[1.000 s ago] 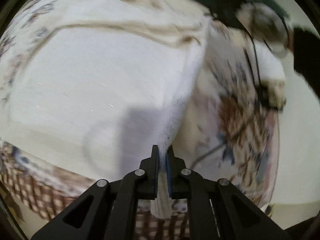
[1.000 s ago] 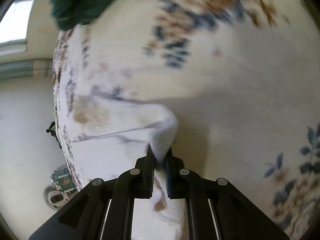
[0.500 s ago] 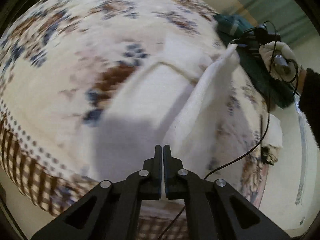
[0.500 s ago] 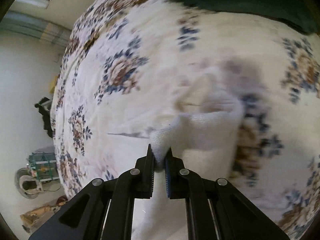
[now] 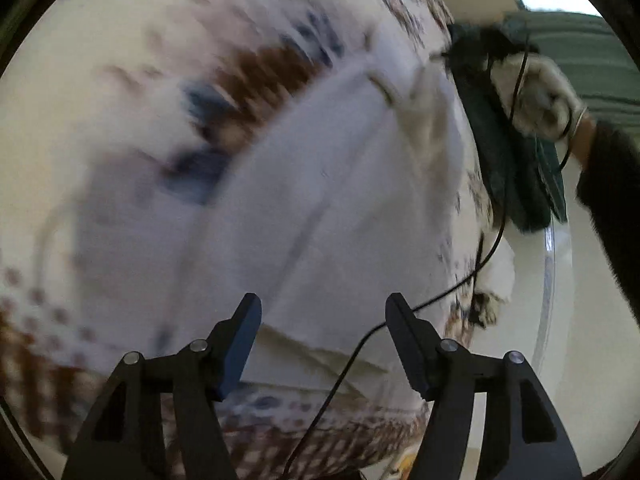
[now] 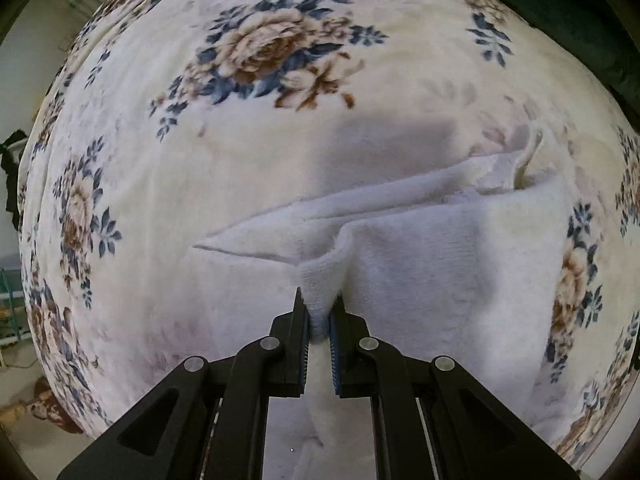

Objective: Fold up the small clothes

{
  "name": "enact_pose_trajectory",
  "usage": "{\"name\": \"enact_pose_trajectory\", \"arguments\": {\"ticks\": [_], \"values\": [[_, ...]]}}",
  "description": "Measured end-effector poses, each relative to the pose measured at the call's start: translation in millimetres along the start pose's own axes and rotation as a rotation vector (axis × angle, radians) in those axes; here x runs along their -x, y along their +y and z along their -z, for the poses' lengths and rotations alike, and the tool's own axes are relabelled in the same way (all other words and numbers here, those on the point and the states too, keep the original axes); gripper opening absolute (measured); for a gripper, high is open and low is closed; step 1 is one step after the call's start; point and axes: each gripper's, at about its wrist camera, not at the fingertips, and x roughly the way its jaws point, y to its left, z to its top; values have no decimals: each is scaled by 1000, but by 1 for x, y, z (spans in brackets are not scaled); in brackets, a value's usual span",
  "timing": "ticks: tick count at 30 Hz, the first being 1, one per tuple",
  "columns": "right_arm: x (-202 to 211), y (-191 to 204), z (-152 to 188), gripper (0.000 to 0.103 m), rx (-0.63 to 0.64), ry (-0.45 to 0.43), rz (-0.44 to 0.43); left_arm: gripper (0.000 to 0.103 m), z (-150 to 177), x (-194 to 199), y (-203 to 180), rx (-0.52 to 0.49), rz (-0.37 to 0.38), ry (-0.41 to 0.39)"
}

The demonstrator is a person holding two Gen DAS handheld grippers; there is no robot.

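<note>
A white fleecy garment lies folded over on the floral bed cover. My right gripper is shut on a bunched edge of the garment at its near side. In the left wrist view the same white garment spreads across the bed, blurred by motion. My left gripper is open and empty just above the garment's near edge. The right gripper with its white-gloved hand shows at the far end of the garment.
A dark green cloth lies on the bed's right side by the gloved hand. A black cable runs across the garment's near edge. The bed's patterned border drops off close to my left gripper. Floor clutter lies beyond the bed's left edge.
My left gripper has let go of the garment's edge and opened wide. My right gripper has carried its edge over and lowered it, so the garment lies folded on the bed.
</note>
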Motion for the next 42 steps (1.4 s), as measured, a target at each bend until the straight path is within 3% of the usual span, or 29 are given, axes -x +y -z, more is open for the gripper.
{"name": "enact_pose_trajectory", "arguments": {"ticks": [2,3,4,5,9,15,19,20,21,22,23,26,30,31,32,33,42], "values": [[4,-9,-3,9,-8,6,-9,60,0,-20,-9,-32,-20,31],[6,-12,-4,9,-12,7,-11,52,0,-31,-13,-48,-31,43],[9,-15,-5,9,-17,8,-13,32,-1,-39,-16,-65,-46,46],[10,-18,-5,9,-24,10,-18,1,-2,-45,-18,-79,-72,54],[17,-28,-6,9,-40,14,-51,0,3,-33,-29,-104,-73,-1],[30,-9,-3,9,7,14,-71,0,5,32,-15,-46,-91,-116],[31,18,1,9,107,16,-29,2,1,41,14,18,-10,-78],[30,20,2,9,117,18,-21,16,-3,36,17,31,-5,-61],[28,21,2,9,123,21,-15,46,-6,31,20,41,14,-48],[27,20,3,9,121,23,-14,64,-9,24,23,59,43,-39],[26,18,3,9,114,23,-16,76,-11,16,25,84,60,-41],[23,8,2,9,85,26,-28,76,-15,-17,25,91,48,9],[21,0,1,9,76,31,-21,70,-11,-43,9,19,10,32],[21,-1,0,9,77,32,-20,60,-9,-49,3,-11,-12,39],[21,-1,0,9,81,34,-15,20,-8,-54,-2,-39,-45,46],[21,-1,0,9,83,35,-12,8,-7,-56,-4,-49,-66,54],[23,20,1,9,158,48,10,7,19,11,-8,-8,-55,-131]]}}
